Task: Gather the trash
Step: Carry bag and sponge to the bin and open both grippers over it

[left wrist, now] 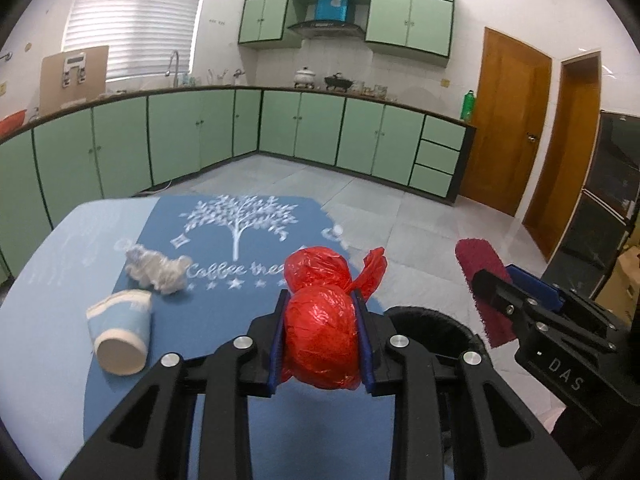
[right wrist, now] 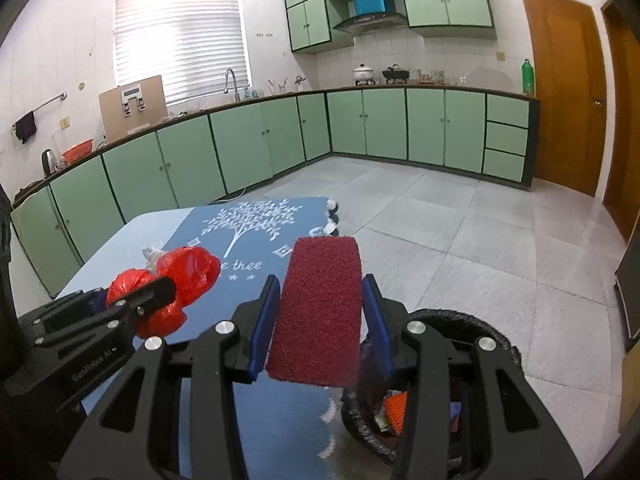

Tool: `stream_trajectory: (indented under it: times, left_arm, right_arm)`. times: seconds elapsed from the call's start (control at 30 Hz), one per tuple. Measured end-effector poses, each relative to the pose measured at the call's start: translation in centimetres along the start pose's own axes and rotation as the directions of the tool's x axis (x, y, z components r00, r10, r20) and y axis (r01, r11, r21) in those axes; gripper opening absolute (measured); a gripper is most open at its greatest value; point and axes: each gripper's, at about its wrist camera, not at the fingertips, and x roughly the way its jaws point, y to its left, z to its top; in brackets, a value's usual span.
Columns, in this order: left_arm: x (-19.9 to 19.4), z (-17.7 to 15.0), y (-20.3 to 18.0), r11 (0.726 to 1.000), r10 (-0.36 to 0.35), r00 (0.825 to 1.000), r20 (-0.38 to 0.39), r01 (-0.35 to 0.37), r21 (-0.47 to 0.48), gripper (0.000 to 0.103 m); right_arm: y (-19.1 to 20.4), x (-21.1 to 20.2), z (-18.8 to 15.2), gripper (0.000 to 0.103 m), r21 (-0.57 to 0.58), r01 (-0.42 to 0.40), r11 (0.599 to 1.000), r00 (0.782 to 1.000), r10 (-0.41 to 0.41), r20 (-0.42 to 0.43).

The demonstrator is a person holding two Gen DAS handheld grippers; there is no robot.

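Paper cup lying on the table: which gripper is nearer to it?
Left. The left gripper, shut on the red plastic bag, sits just right of the paper cup; the right gripper holds the maroon scrub pad farther right, by the bin.

We see a glossy red plastic bag [left wrist: 320, 320] between blue finger pads [left wrist: 277, 344] on the black left gripper [left wrist: 322, 340]. The right gripper [right wrist: 320, 320], also black with blue pads, carries a dark maroon scouring pad [right wrist: 320, 308]. The mat [left wrist: 224, 320] is mid-blue with a white tree print and white lettering. A pale blue and white paper cup [left wrist: 120, 332] lies beside a white crumpled tissue [left wrist: 156, 268]. The bin [right wrist: 460, 320] is black.
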Motion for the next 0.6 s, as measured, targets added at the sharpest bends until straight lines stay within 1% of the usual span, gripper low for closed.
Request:
stream_trajectory:
  times: [0.27, 0.6]
  left_arm:
    - [1.2, 0.9, -3.7, 0.997, -0.063, 0.998, 0.013, 0.062, 0.035, 0.029]
    - [5.0, 1.4, -8.8, 0.988, -0.139, 0.990, -0.008, 0.139, 0.073, 0.029]
  right_arm:
    - [-4.2, -1.0, 0.5, 0.041, 0.017, 0.084, 0.996, 0.996, -0.084, 0.020]
    - [-9.1, -0.5, -0.2, 0.041, 0.044, 0.163, 0.986, 0.986, -0.164, 0.009]
